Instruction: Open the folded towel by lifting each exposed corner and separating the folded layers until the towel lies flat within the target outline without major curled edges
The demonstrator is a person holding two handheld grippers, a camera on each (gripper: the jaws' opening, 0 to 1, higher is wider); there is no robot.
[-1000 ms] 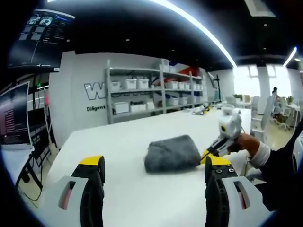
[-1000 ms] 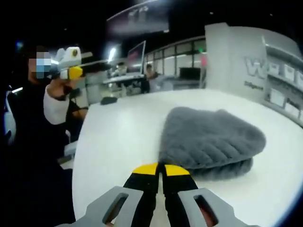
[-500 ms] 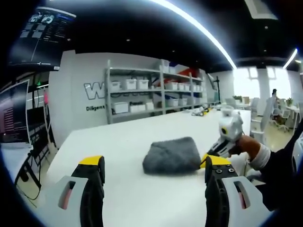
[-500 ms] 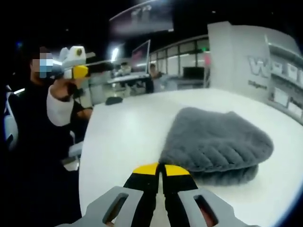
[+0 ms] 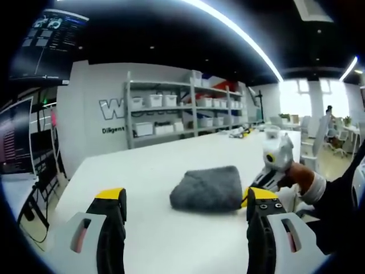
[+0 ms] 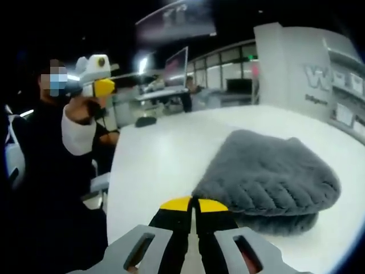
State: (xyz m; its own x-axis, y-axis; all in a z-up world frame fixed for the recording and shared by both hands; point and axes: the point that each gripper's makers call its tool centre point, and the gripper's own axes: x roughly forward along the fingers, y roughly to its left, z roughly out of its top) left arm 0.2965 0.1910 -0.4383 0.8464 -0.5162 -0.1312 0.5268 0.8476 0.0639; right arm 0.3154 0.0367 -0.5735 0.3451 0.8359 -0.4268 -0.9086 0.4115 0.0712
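The white counter (image 5: 171,240) is carrying everything here, and the grey towel (image 5: 206,187) is lying on it, folded into a thick bundle, ahead of the left tongs (image 5: 185,200) and slightly toward their right jaw. Those left tongs are hovering with jaws wide apart, gripping nothing. The right tongs (image 6: 193,204) are sitting at the towel's (image 6: 274,174) near edge, their yellow tips pressed together, and they seem to be pinching the upper layer's corner, though I cannot tell for sure that cloth is between them. I judge this to be the opening step: the first corner is being taken, nothing is unfolded yet. The next move calls for lifting that corner up and across while the lower layer stays put.

Behind the towel, shelves (image 5: 182,111) against the wall are holding white bins (image 5: 158,101); their contents are too small to make out.
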